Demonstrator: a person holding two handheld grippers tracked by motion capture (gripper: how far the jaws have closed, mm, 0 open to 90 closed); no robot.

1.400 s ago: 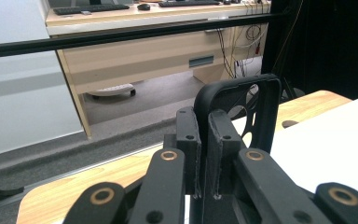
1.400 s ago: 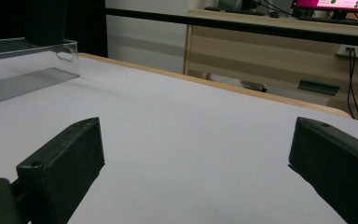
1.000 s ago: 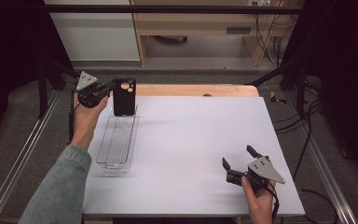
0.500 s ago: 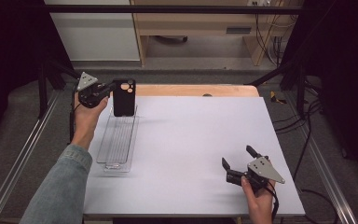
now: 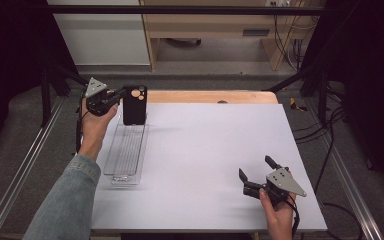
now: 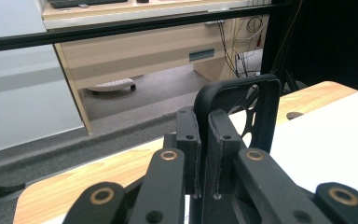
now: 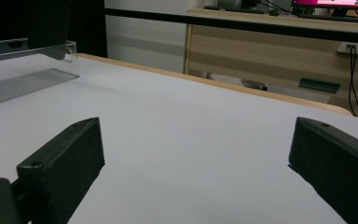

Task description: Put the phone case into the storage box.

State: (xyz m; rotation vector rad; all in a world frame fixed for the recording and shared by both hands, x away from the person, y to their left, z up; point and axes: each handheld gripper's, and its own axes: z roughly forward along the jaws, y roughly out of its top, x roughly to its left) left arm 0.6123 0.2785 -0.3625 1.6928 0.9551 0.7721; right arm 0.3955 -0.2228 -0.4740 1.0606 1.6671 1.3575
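Observation:
A black phone case (image 5: pixel 134 105) with round camera cut-outs stands upright over the far end of a clear ribbed tray (image 5: pixel 127 150). My left gripper (image 5: pixel 125 94) is shut on the case's left edge. In the left gripper view the pads (image 6: pixel 220 140) pinch the case's rim (image 6: pixel 265 107) on both sides. Whether the case's lower end touches the tray I cannot tell. My right gripper (image 5: pixel 255 166) rests low at the front right of the white table top, jaws wide open with nothing between them (image 7: pixel 198 133). The tray (image 7: pixel 23 81) lies far off to its left.
The white table top (image 5: pixel 205 150) has a wooden strip (image 5: pixel 205 96) along its far edge. Metal rails run along both sides of the table. Beyond the far edge stand a wooden desk and cables on the floor.

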